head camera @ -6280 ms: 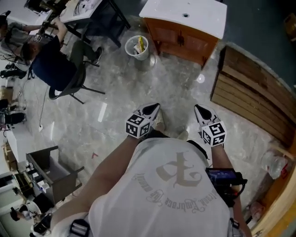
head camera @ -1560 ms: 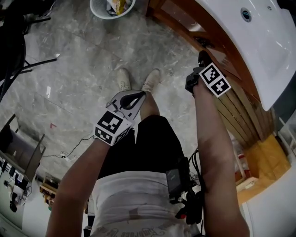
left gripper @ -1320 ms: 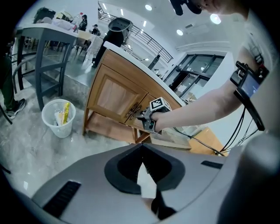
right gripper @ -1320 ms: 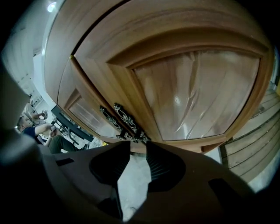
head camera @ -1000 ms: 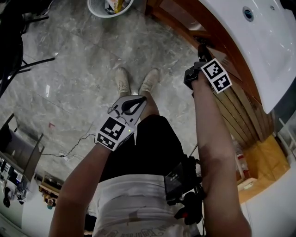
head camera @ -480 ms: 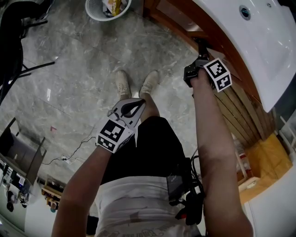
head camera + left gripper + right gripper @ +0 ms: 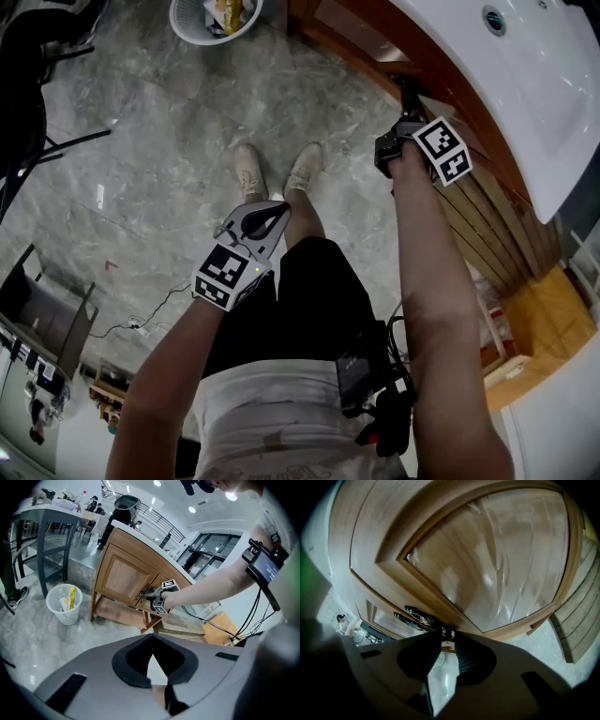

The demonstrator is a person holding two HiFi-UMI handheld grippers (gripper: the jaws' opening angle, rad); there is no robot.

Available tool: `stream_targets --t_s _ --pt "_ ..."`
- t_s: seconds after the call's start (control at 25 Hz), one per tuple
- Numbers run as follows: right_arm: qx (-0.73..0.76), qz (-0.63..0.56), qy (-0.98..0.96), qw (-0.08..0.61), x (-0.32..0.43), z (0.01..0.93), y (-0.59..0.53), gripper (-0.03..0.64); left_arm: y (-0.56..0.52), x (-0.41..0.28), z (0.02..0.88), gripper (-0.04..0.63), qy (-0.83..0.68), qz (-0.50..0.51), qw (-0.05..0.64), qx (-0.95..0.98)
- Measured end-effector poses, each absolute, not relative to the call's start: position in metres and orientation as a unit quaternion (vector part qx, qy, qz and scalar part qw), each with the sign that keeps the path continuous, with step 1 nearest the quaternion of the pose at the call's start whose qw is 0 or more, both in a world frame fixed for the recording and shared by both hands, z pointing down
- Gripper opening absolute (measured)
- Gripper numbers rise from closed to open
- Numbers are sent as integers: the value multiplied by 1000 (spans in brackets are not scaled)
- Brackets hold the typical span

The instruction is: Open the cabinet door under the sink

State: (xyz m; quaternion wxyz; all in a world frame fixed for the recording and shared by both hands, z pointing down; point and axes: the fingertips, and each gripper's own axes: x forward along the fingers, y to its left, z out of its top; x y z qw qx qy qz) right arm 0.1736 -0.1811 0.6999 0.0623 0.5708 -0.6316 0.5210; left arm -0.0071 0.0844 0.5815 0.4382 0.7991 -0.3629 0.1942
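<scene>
The wooden cabinet [image 7: 370,42] stands under the white sink [image 7: 506,84] at the upper right. My right gripper [image 7: 405,94] is at its door [image 7: 487,564]. Its jaws have just been closing, and the lower end of the dark ornate handle [image 7: 421,616] sits between the fingertips [image 7: 461,644], filling the gap. A second handle [image 7: 400,617] lies just beside it. The left gripper view shows the same cabinet [image 7: 124,576] with my right gripper [image 7: 157,597] at its handles. My left gripper [image 7: 274,211] hangs by my thigh, shut and empty, with its jaws [image 7: 152,644] meeting.
A white waste bin [image 7: 211,14] with rubbish stands on the marble floor left of the cabinet. A slatted wooden pallet [image 7: 487,225] leans to the cabinet's right. My shoes [image 7: 248,169] are on the floor below. Dark chair legs [image 7: 37,84] show at the left.
Six seconds ago the cabinet was across the room; now I stand at it. Over the last second my right gripper has stayed at the handle and rolled slightly. The left gripper has barely moved.
</scene>
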Motion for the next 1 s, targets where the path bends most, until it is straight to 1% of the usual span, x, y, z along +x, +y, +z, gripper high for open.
stream_targets --t_s 1.0 --pt "541 510 -660 107 165 701 -133 94 93 -20 578 9 -337 202 426 815"
